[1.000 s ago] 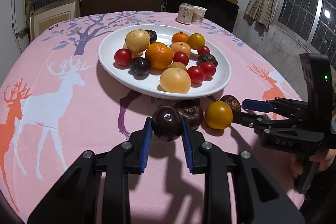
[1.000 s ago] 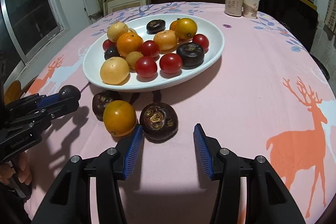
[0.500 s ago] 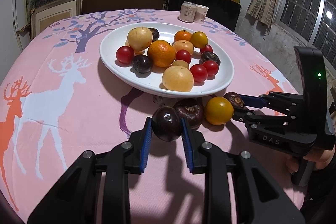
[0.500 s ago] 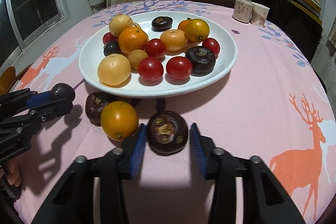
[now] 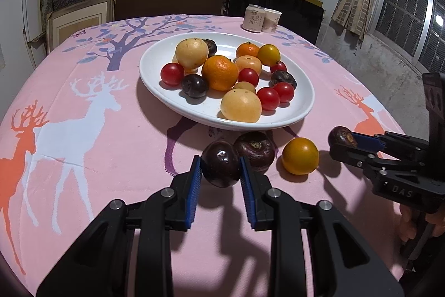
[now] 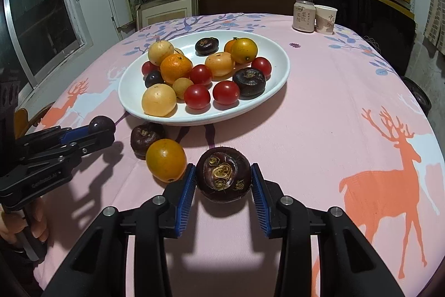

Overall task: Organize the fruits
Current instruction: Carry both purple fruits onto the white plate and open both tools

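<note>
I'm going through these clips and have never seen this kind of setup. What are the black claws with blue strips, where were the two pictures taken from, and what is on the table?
There is no robot: a person holds a two-finger gripper in each hand, and each gripper carries a wide-angle camera looking along its fingers. One picture is from the left gripper, the other from the right gripper; each also shows the other tool from the side. On the pink deer tablecloth stands a white plate of mixed fruit. A yellow-orange fruit and a dark brown fruit lie loose before it; a can and a paper cup stand behind. The left gripper clamps a smooth dark plum; the right clamps a rough dark fruit.
</note>
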Tool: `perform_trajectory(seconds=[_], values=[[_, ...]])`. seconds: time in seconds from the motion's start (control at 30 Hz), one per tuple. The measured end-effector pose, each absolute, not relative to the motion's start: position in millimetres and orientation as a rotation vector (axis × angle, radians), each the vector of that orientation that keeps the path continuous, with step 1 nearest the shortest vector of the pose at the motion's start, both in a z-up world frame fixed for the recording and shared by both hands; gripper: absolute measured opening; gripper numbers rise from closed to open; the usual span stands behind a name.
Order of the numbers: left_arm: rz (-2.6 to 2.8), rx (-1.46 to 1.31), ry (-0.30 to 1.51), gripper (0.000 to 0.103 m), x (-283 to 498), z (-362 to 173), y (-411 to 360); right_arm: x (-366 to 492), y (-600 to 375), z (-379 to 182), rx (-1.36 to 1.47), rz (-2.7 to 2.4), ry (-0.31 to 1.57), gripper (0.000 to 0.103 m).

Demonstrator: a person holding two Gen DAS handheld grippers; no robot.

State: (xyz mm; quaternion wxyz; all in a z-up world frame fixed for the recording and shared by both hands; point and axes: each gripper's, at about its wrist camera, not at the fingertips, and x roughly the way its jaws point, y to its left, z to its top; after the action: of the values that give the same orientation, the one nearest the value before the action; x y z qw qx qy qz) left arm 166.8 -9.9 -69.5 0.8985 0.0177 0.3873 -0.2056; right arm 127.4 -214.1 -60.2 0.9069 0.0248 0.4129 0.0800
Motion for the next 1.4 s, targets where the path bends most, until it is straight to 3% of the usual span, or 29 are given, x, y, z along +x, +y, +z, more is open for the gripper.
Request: perform_trajectory(seconds=[0.77,1.1,1.4], values=[[-0.447,0.055,0.754,0.027,166.3,-26.5,-20.3,120.8,-235.4,4.4,0.133,0.232,0.728,0.04],[-0.468,0.098,0.741,0.027,216.6,-12.9,-55.7,196.2,-232.3,46.8,0.125,0.286,0.717,0.04],[-0.49,0.103,0.785,0.027,256.4,-32.5,-73.2,298.1,-205.0,13.5,0.069,0.298,0.815,0.04]])
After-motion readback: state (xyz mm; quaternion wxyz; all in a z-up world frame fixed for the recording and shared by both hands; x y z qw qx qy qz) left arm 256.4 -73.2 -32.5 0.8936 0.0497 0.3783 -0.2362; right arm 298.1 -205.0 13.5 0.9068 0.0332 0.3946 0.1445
